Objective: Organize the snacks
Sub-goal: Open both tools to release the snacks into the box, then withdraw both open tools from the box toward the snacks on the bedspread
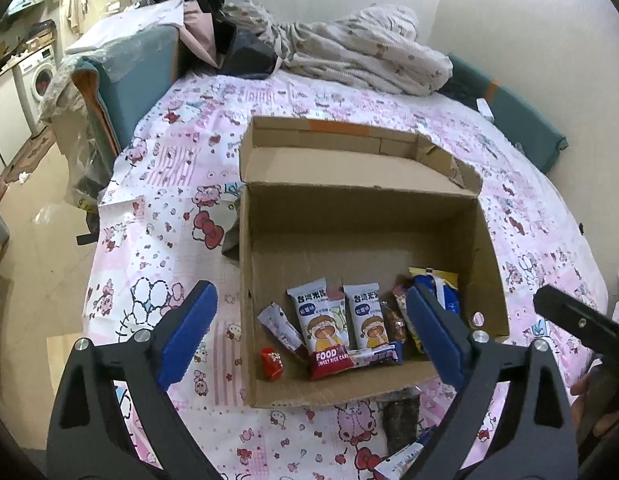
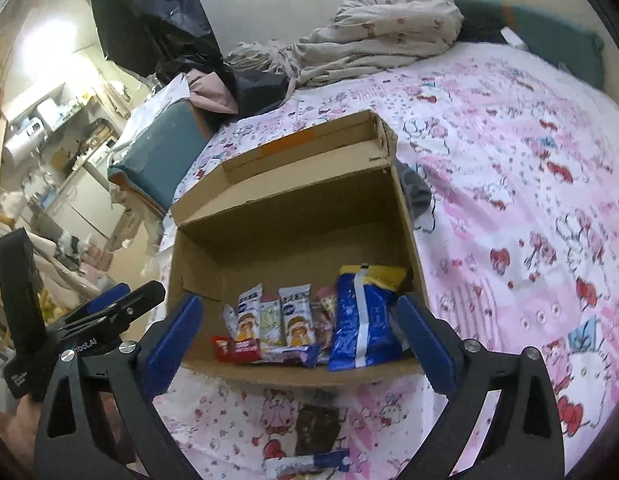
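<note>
Hovering over the bed (image 1: 157,184) right now, both grippers are spread wide and carrying nothing. The left gripper (image 1: 311,336) and right gripper (image 2: 299,338) both sit just short of the cardboard box (image 1: 365,224), aimed into it.

Most snacks are already inside, bunched along the box's near wall: two rice cake packs (image 1: 323,330), a small red candy (image 1: 272,363) at about 8 o'clock from them, and a big blue bag (image 2: 361,320) leaning at the 3 o'clock end. What's left, I think, are the stragglers on the sheet just outside the near wall, at 6 o'clock from the box: a dark brown packet (image 2: 315,430) and a blue-and-white stick pack (image 2: 309,465) touching or nearly touching it.

My take: go for the brown packet with the right gripper since it's nearly centred under it. Drop low, pinch the crinkly edge rather than the flat face, and watch the soft sheet, it'll bunch up into the fingers. Then lift clear over the cardboard wall and fill the bare far half instead of piling on.
</note>
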A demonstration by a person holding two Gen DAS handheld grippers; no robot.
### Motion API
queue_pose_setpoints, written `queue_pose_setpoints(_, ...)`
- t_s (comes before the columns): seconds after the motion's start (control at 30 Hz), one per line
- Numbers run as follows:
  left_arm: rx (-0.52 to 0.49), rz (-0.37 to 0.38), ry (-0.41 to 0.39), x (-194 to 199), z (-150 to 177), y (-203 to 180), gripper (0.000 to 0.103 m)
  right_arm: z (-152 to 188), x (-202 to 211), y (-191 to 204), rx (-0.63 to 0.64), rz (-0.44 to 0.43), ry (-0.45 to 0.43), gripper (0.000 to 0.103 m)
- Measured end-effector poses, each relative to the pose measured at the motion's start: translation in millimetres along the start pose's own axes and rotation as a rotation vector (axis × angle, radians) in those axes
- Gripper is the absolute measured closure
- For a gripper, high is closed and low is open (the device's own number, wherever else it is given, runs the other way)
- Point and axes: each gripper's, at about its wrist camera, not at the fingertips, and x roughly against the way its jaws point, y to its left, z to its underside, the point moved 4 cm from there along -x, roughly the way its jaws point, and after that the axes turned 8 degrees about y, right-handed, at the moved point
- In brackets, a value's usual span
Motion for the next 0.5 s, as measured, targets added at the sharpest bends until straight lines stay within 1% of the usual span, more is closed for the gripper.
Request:
queue_pose_setpoints(0.13,-0.014,0.005,-0.018,11.7,5.2,0.4,0.009,5.4,1.6,-2.1,-0.01,0.011,0.01,0.004)
queue_pose_setpoints(0.37,0.012,-0.006,0.015,18.5,21.1,10.2,0.009,26.0,4.3,-7.7,-0.068,-0.016,0.037,0.004)
queue_pose_setpoints(0.5,0.015,-0.018,0.027,21.4,29.0,12.5,0.009,37.9,6.1,-11.7,-0.095,-0.018,0.053,0.004)
